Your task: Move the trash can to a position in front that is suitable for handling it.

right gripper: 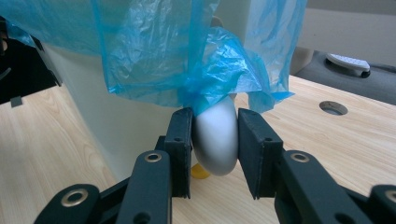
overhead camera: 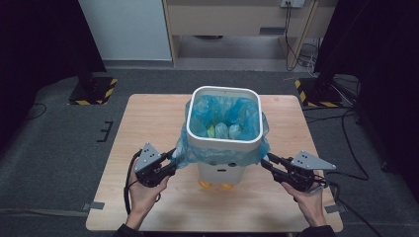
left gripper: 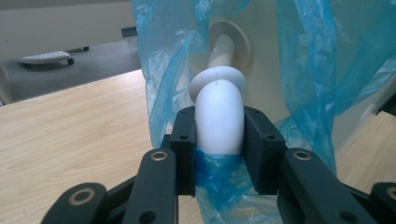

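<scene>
Wooden table [overhead camera: 148,123] | both grippers, left [overhead camera: 170,159] and right [overhead camera: 266,160], clamp bin [overhead camera: 223,143] handles [left gripper: 218,119]; lift evenly, keep bag [overhead camera: 225,116] clear

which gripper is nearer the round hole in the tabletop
Right. The right gripper, shut on the bin's side knob, has the hole just beyond it on the table. The left gripper grips the knob on the bin's opposite side.

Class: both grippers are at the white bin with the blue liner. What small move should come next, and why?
Probably lift both hands together, straight up and level. The left gripper is clamped on the bin's side handle, the right gripper on the opposite handle, and the blue liner holds rubbish that tilting could spill.
</scene>
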`<state>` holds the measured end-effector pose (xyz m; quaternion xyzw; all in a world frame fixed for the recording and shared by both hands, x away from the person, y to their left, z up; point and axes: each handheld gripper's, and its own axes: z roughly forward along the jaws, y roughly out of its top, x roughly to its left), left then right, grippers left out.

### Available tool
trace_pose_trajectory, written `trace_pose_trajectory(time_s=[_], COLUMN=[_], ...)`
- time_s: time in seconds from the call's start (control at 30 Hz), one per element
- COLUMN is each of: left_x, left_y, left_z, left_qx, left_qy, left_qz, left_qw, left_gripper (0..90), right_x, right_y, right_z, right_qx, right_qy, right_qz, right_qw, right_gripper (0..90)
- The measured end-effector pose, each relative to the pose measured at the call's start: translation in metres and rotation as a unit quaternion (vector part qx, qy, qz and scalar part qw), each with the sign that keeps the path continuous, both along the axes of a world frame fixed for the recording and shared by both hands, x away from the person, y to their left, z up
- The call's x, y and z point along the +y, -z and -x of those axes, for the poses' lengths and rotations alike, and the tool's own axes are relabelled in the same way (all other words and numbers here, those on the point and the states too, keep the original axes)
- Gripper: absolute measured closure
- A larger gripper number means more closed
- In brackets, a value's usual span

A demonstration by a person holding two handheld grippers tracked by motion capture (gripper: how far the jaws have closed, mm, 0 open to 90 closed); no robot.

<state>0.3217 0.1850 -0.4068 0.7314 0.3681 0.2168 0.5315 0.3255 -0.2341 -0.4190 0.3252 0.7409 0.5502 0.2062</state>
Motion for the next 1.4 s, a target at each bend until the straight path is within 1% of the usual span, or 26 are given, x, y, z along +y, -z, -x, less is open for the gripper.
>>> trace_pose_trajectory(time_s=[0.03,0.13,0.17,0.2,0.23,0.3,0.33,0.53,0.63,0.7,0.77,0.87,0.93,1.07,1.2,1.27,1.33,1.4], left_x=[0.001,0.004,0.005,0.006,0.007,0.008,0.011,0.015,0.017,0.019,0.022,0.024,0.025,0.026,0.026,0.027,0.029,0.032], left_y=[0.000,0.000,0.000,0.000,0.000,-0.001,0.000,0.000,0.000,0.000,0.001,0.001,0.001,0.003,0.004,0.004,0.004,0.004], left_z=[-0.003,-0.007,-0.009,-0.010,-0.012,-0.014,-0.016,-0.016,-0.017,-0.018,-0.019,-0.019,-0.020,-0.020,-0.018,-0.016,-0.013,-0.010], left_qx=[-0.009,-0.010,-0.011,-0.011,-0.011,-0.011,-0.010,-0.011,-0.012,-0.013,-0.013,-0.017,-0.019,-0.019,-0.023,-0.023,-0.021,-0.021], left_qy=[0.004,0.002,0.001,0.000,-0.001,-0.005,-0.006,-0.011,-0.012,-0.016,-0.016,-0.016,-0.016,-0.017,-0.018,-0.017,-0.017,-0.022], left_qz=[0.001,0.000,0.001,0.002,0.002,0.002,0.004,0.004,0.003,0.000,0.001,0.000,-0.001,0.003,0.003,0.006,0.007,0.011], left_qw=[1.0000,0.9999,0.9999,0.9999,0.9999,0.9999,0.9999,0.9999,0.9998,0.9998,0.9998,0.9997,0.9997,0.9997,0.9996,0.9996,0.9996,0.9995], left_gripper=[67.3,67.2,67.1,67.1,67.0,66.9,66.8,66.6,66.5,66.3,66.1,66.0,66.0,65.8,65.5,65.3,65.2,64.5], right_x=[0.001,0.005,0.006,0.007,0.008,0.011,0.013,0.018,0.021,0.024,0.027,0.029,0.030,0.031,0.030,0.030,0.028,0.026], right_y=[0.000,0.001,0.001,0.002,0.002,0.001,0.001,0.002,0.002,0.002,0.003,0.003,0.004,0.005,0.004,0.004,0.004,0.002], right_z=[-0.001,-0.003,-0.004,-0.005,-0.005,-0.005,-0.004,-0.003,-0.003,-0.002,-0.002,-0.003,-0.002,-0.002,-0.003,-0.003,-0.003,-0.002], right_qx=[-0.001,-0.003,-0.001,-0.004,-0.001,-0.005,-0.002,-0.004,-0.001,-0.001,0.001,0.001,0.002,0.002,0.003,0.004,0.000,0.002], right_qy=[0.001,0.001,0.002,0.002,0.002,0.001,0.001,-0.004,-0.005,-0.006,-0.009,-0.009,-0.007,-0.006,-0.003,-0.001,0.002,0.005], right_qz=[-0.002,-0.005,-0.008,-0.009,-0.012,-0.009,-0.009,-0.008,-0.009,-0.011,-0.017,-0.021,-0.023,-0.027,-0.028,-0.029,-0.024,-0.027], right_qw=[1.0000,1.0000,1.0000,0.9999,0.9999,1.0000,1.0000,1.0000,0.9999,0.9999,0.9998,0.9997,0.9997,0.9996,0.9996,0.9996,0.9997,0.9996], right_gripper=[66.9,66.9,66.9,67.0,67.1,67.2,67.3,67.4,67.5,67.5,67.6,67.6,67.6,67.6,67.4,67.1,65.1,62.9])
